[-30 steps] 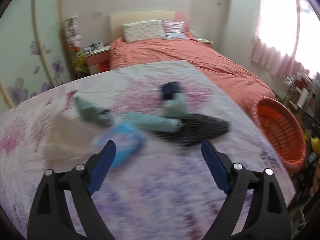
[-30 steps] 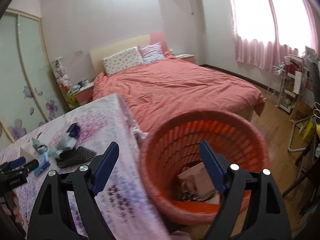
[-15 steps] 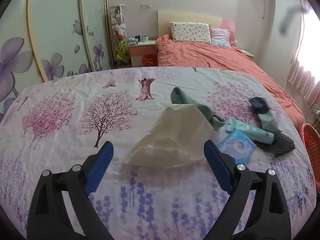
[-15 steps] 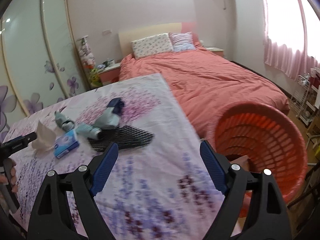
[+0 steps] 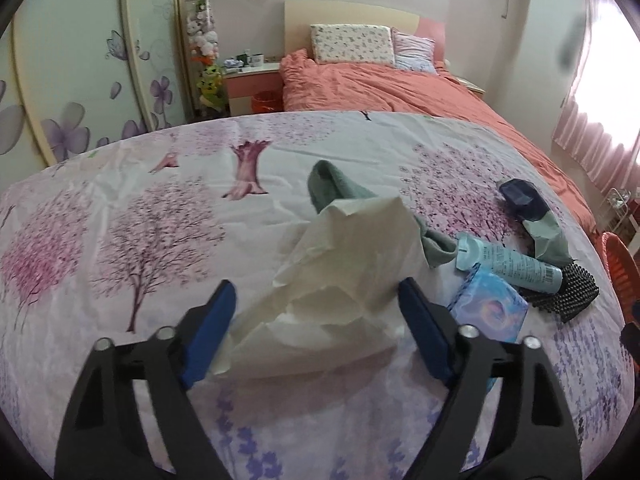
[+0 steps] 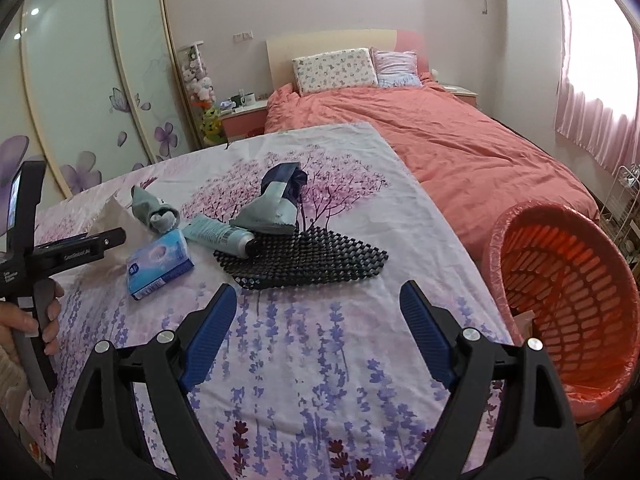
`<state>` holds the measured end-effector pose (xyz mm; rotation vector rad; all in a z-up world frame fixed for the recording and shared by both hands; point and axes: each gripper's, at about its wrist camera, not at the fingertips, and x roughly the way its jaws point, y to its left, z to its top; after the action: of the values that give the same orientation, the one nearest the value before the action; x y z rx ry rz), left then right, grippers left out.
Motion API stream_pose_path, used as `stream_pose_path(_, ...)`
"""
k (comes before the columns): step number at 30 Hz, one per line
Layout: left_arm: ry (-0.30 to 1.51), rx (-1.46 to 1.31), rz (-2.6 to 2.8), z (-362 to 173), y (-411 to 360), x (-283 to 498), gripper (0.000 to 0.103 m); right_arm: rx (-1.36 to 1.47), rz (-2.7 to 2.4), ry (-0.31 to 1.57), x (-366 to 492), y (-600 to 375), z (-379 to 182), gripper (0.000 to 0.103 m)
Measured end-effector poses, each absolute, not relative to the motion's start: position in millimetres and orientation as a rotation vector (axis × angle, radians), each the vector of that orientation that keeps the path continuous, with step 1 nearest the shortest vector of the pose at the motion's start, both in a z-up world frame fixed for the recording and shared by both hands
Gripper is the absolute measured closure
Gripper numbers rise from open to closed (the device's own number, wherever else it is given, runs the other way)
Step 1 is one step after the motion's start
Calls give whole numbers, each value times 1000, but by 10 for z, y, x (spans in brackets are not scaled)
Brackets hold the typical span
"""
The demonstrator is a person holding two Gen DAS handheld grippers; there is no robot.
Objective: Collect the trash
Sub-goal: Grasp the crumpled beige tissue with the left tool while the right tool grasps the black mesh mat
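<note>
A crumpled cream paper [image 5: 344,264] lies on the floral-clothed table [image 5: 140,240]. My left gripper [image 5: 316,320] is open, its fingers on either side of the paper's near end. To its right lie a blue tissue pack [image 5: 490,308], a light blue tube [image 5: 508,266], a grey-green sock [image 5: 336,188], a black mesh mat [image 5: 568,288] and a navy bundle [image 5: 522,196]. My right gripper [image 6: 316,332] is open and empty, low over the table's near part, in front of the mesh mat [image 6: 304,260]. The orange basket [image 6: 568,288] stands off the table's right edge.
A bed with a coral cover [image 6: 460,144] lies beyond the table. A wardrobe with flower doors [image 6: 80,100] lines the left wall. A bedside table [image 5: 252,80] stands by the headboard. A wire rack [image 6: 624,200] stands at the far right under pink curtains.
My left gripper swung left from the blue pack and closed in on the cream paper. My right gripper swung left from above the orange basket to over the table.
</note>
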<state>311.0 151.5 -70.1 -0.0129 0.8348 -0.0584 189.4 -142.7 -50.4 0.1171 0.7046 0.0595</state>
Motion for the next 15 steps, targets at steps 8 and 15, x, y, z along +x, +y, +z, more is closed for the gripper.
stream_pose_path(8, 824, -27, -62, -720, 1521, 3095, 44, 127, 48, 722, 1903, -1468, -557, 20)
stream_pose_path(15, 811, 37, 45, -687, 1683, 2838, 51, 125, 36, 725, 1951, -1505, -581, 20)
